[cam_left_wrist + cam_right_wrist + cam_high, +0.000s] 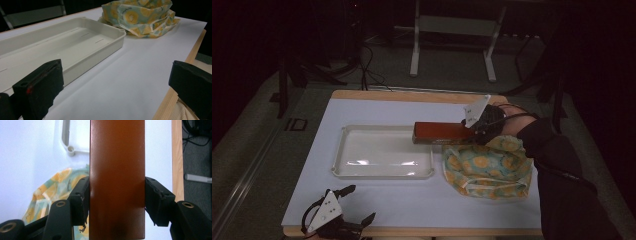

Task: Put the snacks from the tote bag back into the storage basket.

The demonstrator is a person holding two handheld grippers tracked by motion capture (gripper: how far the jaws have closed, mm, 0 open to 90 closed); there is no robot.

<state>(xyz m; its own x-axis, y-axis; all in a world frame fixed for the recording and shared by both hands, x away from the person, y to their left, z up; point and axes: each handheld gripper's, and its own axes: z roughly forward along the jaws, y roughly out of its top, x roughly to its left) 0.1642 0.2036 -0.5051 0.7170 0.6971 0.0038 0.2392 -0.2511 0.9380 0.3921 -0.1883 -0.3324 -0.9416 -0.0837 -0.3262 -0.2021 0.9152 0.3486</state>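
A long reddish-brown box (439,133) hangs level above the table, its far end over the right corner of the white tray (343,150). My right gripper (479,131) is shut on its near end; in the right gripper view both pads (83,198) press the sides of the box (117,180). A crumpled yellow-and-green patterned cloth bag (487,167) lies on the table just below the box. My left gripper (359,204) rests at the table's front left edge, jaws wide apart with nothing between them (112,87).
A white sheet (412,200) covers the wooden table. The tray (105,47) has a raised rim and nothing in it. Beyond the table stand a metal frame (452,30) and floor cables. The person's dark sleeve (562,180) enters at the right.
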